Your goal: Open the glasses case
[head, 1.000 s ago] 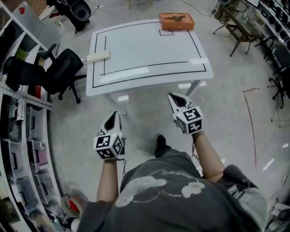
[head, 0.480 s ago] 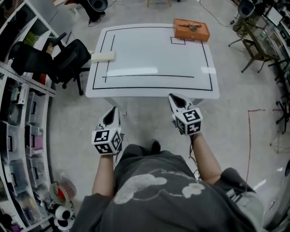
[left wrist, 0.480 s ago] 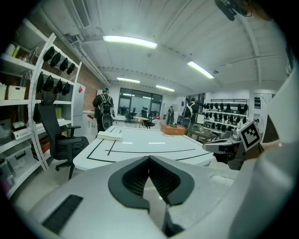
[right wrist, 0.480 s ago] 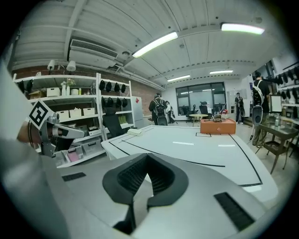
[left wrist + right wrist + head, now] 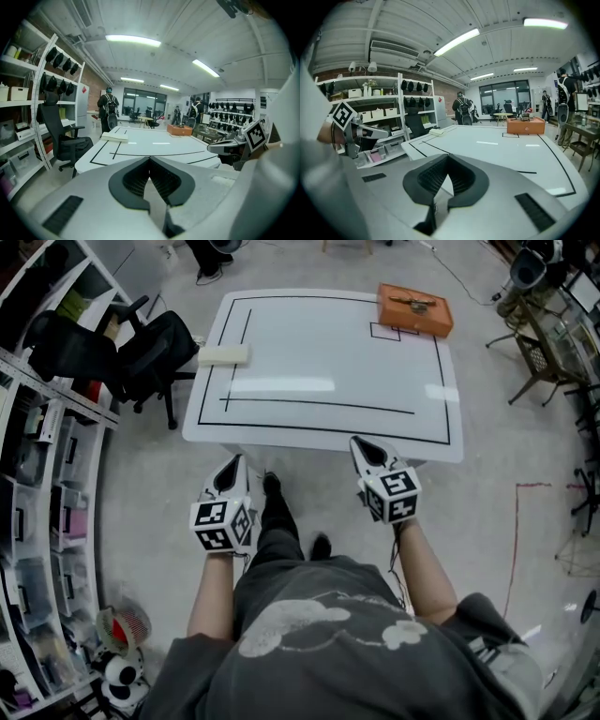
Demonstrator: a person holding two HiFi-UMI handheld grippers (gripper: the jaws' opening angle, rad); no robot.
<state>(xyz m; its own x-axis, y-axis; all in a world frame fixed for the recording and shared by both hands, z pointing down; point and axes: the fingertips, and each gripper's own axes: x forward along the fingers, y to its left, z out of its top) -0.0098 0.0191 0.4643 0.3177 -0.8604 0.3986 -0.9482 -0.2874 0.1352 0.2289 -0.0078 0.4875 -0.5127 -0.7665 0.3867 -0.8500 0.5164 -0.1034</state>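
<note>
An orange glasses case (image 5: 414,309) lies at the far right corner of the white table (image 5: 328,362), with a small dark item on its lid. It also shows far off in the left gripper view (image 5: 179,130) and the right gripper view (image 5: 525,125). My left gripper (image 5: 234,460) and right gripper (image 5: 361,440) hang side by side just short of the table's near edge, well away from the case. Both are shut, jaw tips meeting with nothing between them. Each gripper sees the other: the right gripper (image 5: 229,146) and the left gripper (image 5: 370,132).
A flat cream box (image 5: 224,355) lies at the table's left edge. A black office chair (image 5: 112,343) stands left of the table, with storage shelves (image 5: 37,474) along the left wall. A metal chair (image 5: 544,362) stands to the right. People stand far behind the table.
The table has come nearer and more centred in the head view as the person walked toward it. Both grippers moved forward with the body and stayed shut.
</note>
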